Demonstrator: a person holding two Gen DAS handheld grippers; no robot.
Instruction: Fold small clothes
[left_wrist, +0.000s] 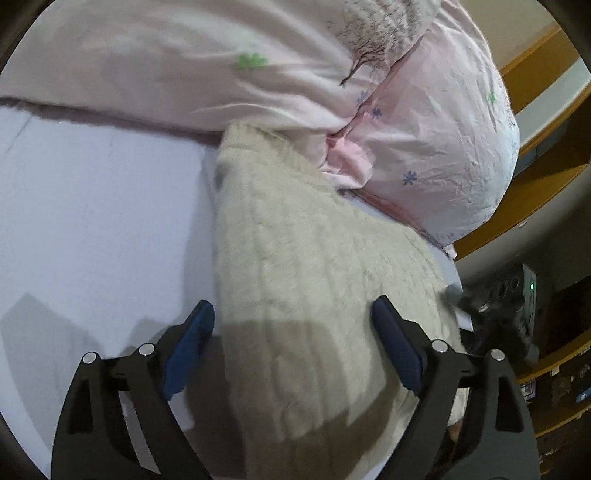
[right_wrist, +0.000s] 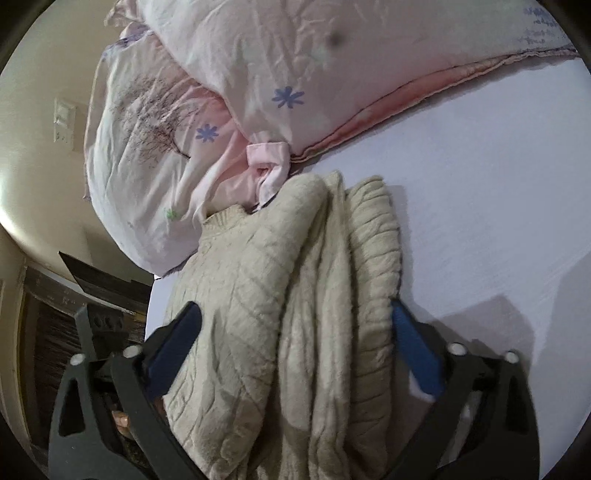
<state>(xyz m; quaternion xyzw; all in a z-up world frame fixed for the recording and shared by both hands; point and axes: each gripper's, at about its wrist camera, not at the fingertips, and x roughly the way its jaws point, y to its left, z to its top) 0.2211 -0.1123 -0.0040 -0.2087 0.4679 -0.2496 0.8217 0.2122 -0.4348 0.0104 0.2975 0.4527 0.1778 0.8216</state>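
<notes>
A cream knitted sweater (left_wrist: 306, 280) lies folded lengthwise on a white sheet (left_wrist: 96, 221). In the right wrist view the sweater (right_wrist: 288, 295) shows several long folds, its collar toward the pillows. My left gripper (left_wrist: 293, 310) is open, its blue-padded jaws wide apart just above the sweater's near end. My right gripper (right_wrist: 295, 314) is open too, its jaws straddling the sweater's width; whether the pads touch the knit I cannot tell. Neither gripper holds anything.
Pink flowered pillows (left_wrist: 436, 147) and a pale pink duvet (left_wrist: 184, 62) lie against the sweater's far end; the pillows also show in the right wrist view (right_wrist: 258, 74). The bed edge (right_wrist: 155, 295) drops to a dark floor. Wooden shelving (left_wrist: 546, 177) stands at the right.
</notes>
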